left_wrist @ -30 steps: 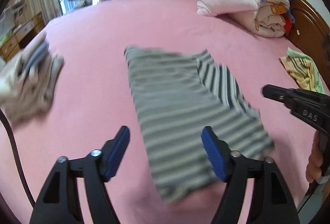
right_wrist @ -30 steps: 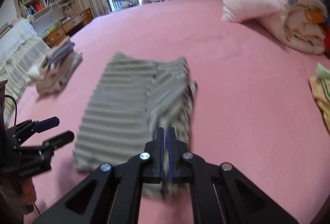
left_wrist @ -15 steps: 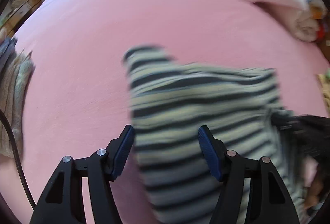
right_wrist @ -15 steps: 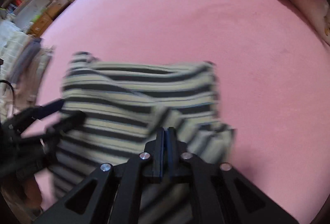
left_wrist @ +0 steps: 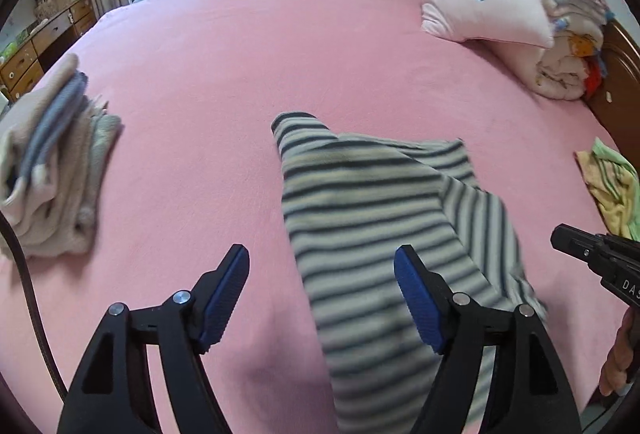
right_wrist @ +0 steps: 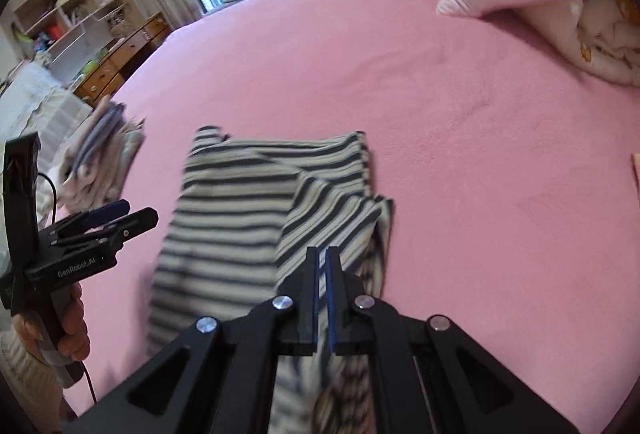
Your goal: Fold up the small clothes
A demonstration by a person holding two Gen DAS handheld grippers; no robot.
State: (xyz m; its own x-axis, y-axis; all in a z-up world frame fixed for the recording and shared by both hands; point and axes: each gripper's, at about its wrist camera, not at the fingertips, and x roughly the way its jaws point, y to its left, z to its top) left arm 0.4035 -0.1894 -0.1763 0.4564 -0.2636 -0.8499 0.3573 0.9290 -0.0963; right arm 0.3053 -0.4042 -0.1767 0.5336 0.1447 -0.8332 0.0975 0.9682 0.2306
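The pink bed fills both views and carries everything else. At about two o'clock in the left view a pile of pillows and quilts leans against the headboard. At nine o'clock sits a stack of folded clothes, and at three o'clock, near the bed's edge, lies a small yellow-green cloth.

The striped garment lies near the middle of the bed, running from the centre toward six o'clock. One flap is turned over on its right side, so the stripes there run at an angle to the rest.

The right gripper is closed hard, the blue pads nearly touching, and striped fabric appears pinched between them; the cloth bunches and hangs at the near edge. The left gripper stands wide open with nothing in it, its right finger over the garment and its left finger over bare sheet.

The main risk is an uneven fold. Only one side is held, so pulling the cloth across could drag the whole garment along the sheet rather than turn it over, and the free left edge could wrinkle or slide. The pinched part looks bunched, which could leave a thick, crooked crease once it is laid down. If the pinch is thin, the fabric could slip out partway. A wide sweep toward nine o'clock could also nudge the folded stack.
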